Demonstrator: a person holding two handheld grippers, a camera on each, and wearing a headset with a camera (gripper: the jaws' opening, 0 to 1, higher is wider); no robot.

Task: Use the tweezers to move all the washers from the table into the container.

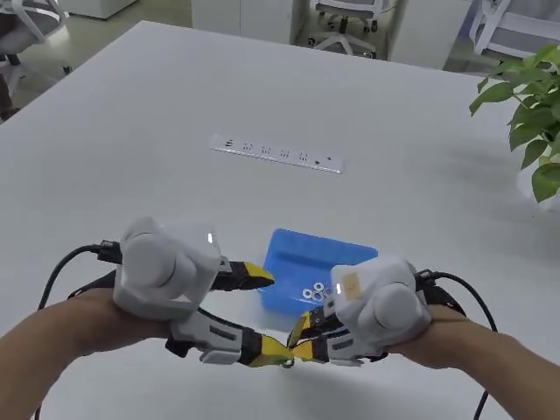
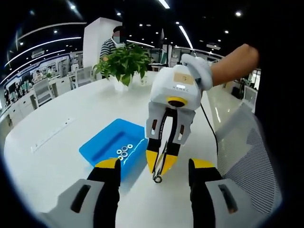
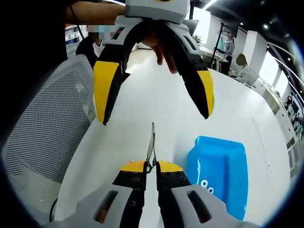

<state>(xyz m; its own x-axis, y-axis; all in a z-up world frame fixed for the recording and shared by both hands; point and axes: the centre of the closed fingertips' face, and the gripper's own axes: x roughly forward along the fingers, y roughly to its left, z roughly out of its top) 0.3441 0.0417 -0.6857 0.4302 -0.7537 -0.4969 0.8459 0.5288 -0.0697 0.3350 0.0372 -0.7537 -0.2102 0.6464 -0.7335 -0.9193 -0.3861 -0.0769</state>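
At lower centre of the left gripper view, the right gripper [image 2: 161, 161], clamped on tweezers [image 3: 151, 140] pinching a washer [image 2: 157, 179], should loosen only over the container [image 2: 97, 146]; the left gripper [image 3: 154, 116] gapes open.

1. The head view is bright and even. The wide white matte table [image 1: 175, 96] carries only soft, pale shadows at the lower centre of the frame.
2. In the left gripper view, long white ceiling light strips [image 2: 164, 4] shine at the top of the frame against a dark ceiling.
3. There the shallow blue plastic container [image 2: 107, 142] throws a soft dark shadow toward the lower centre.
4. Both gripper views bend lines strongly near their edges.
5. In the right gripper view the thin silver metal tweezers [image 3: 151, 142] look sharp, and the upper right is pale.
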